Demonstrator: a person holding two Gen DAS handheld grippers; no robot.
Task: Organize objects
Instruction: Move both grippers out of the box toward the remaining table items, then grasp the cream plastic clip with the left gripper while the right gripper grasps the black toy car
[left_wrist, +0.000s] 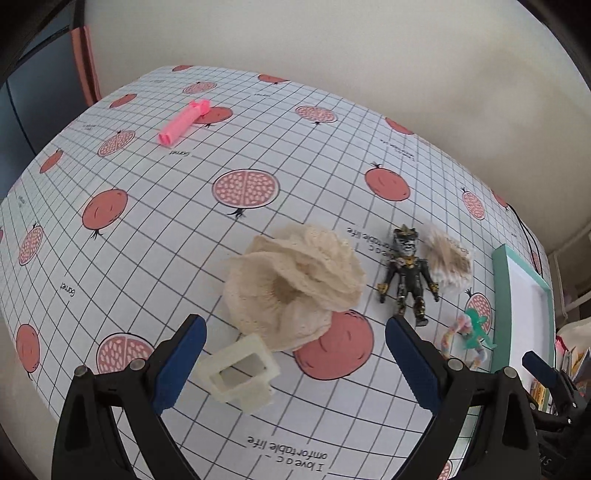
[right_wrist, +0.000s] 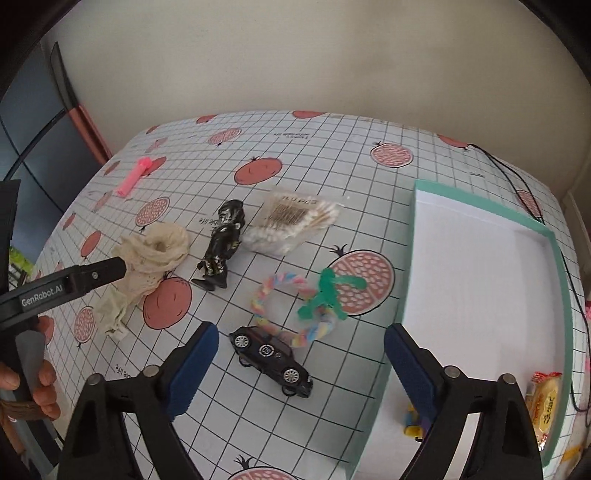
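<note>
My right gripper (right_wrist: 299, 365), jaws spread and empty, hovers directly over the black toy car (right_wrist: 271, 360), whose long axis runs diagonally between my 2 fingers, with the green-rimmed tray (right_wrist: 557, 280) just to the right.

Cloth (right_wrist: 155, 254) left of figure (right_wrist: 221, 247), swab packet (right_wrist: 291, 225) to its right, rope ring (right_wrist: 291, 306) and toy car (right_wrist: 273, 360) nearer, tray (right_wrist: 480, 206) at right
</note>
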